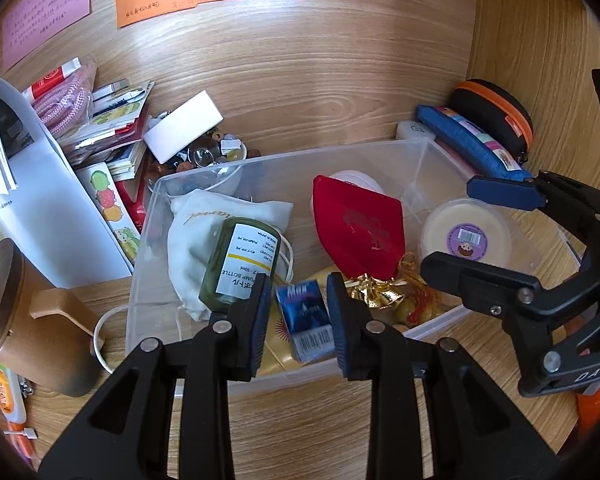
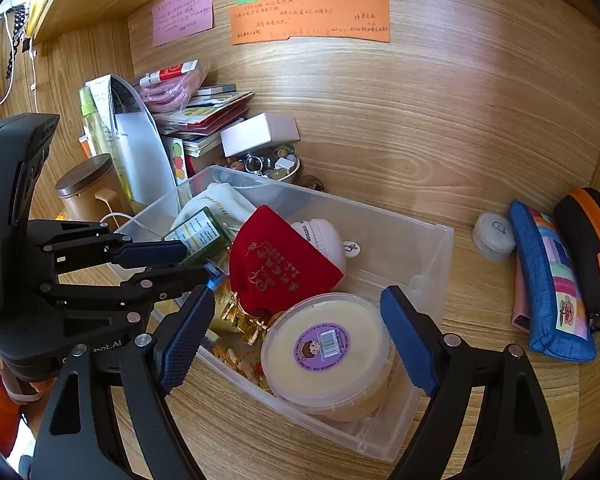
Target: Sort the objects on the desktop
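A clear plastic bin [image 1: 148, 240] [image 2: 432, 264] stands on the wooden desk. It holds a white cloth pouch [image 1: 196, 224], a green pump bottle [image 1: 244, 260] [image 2: 198, 236], a red velvet pouch [image 1: 358, 228] [image 2: 278, 264], gold trinkets [image 1: 380, 294] and a round cream tub [image 1: 466, 236] [image 2: 328, 352]. My left gripper [image 1: 299, 320] is shut on a small blue box [image 1: 306, 320] over the bin's near side; its tip shows in the right wrist view [image 2: 214, 278]. My right gripper [image 2: 296, 344] is open, its fingers either side of the tub; it also shows in the left wrist view [image 1: 472, 228].
A brown lidded mug [image 1: 24, 320] [image 2: 90, 192], papers and a booklet [image 1: 40, 184], a white box [image 1: 184, 128] and a dish of beads [image 1: 204, 156] crowd the left. A blue pencil case [image 2: 548, 280], black-orange case [image 2: 592, 248] and small white jar [image 2: 494, 236] lie right.
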`<state>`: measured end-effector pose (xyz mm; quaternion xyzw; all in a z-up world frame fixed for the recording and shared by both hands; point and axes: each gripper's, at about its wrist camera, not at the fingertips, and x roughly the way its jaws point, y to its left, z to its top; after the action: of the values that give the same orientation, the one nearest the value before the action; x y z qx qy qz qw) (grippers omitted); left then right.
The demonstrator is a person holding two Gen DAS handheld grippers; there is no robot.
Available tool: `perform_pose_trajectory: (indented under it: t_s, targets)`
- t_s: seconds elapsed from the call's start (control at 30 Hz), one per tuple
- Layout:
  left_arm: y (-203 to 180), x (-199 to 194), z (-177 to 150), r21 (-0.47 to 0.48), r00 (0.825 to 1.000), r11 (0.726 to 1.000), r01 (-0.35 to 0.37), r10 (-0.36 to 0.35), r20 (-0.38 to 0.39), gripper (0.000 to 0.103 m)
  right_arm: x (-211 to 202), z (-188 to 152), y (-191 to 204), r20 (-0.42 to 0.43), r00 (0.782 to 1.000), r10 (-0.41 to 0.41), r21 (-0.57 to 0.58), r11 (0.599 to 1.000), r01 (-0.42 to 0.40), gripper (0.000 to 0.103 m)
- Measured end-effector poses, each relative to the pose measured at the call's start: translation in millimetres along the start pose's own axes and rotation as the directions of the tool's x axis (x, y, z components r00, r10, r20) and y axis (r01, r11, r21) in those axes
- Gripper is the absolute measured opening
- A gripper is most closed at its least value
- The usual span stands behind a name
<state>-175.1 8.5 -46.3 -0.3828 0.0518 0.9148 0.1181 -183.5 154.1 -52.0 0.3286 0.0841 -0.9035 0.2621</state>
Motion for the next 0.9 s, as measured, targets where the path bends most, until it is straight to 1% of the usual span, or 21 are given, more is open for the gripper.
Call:
perform_pose_trajectory:
  t_s: [0.07,0.13,0.2,0.3,0.43,0.5,0.67,0.73,0.8,0.9]
  targets:
    - [0,-2,0,0.002,1.0,1.0,-0.002,0.002,0.006,0.036,-2,0,0,0.005,1.0,0.001,0.0,1.0,-0.001,0.083]
    - [-1,-7,0,0.003,1.0,1.0,-0.011,0.011,0.019,0.046,-5,1,0,0.018,1.0,-0.003,-0.004,1.0,0.003,0.083]
    - [-2,-13,-1,0.009,0.999,1.0,-0.018,0.018,0.042,0.05,-9,2,0,0.028,1.0,-0.007,-0.01,1.0,0.007,0.083]
    - [-2,-19,0,0.015,0.998,0.999,-0.033,0.032,0.058,0.053,-14,2,1,0.042,0.999,-0.008,-0.015,1.0,0.009,0.083]
    - [0,-26,-1,0.016,0.995,0.998,-0.061,0.06,0.08,0.065,-20,3,3,0.052,0.999,-0.01,-0.019,1.0,0.011,0.083]
    - [1,-30,-1,0.014,0.994,0.997,-0.07,0.068,0.088,0.068,-23,3,5,0.055,0.998,-0.009,-0.021,1.0,0.01,0.083]
    - [0,-39,-5,0.011,0.987,0.993,-0.116,0.114,0.11,0.08,-29,3,10,0.058,0.998,-0.009,-0.03,0.999,0.011,0.083]
    - [2,-43,-7,0.003,0.987,0.993,-0.116,0.115,0.113,0.09,-33,3,12,0.061,0.998,-0.008,-0.03,0.999,0.01,0.083]
    - [3,-49,-8,-0.011,0.987,0.994,-0.111,0.111,0.118,0.094,-36,2,13,0.064,0.998,-0.008,-0.028,1.0,0.009,0.084]
    - [4,-58,-10,-0.021,0.987,0.995,-0.101,0.103,0.122,0.095,-41,1,16,0.068,0.998,-0.009,-0.027,1.0,0.011,0.084]
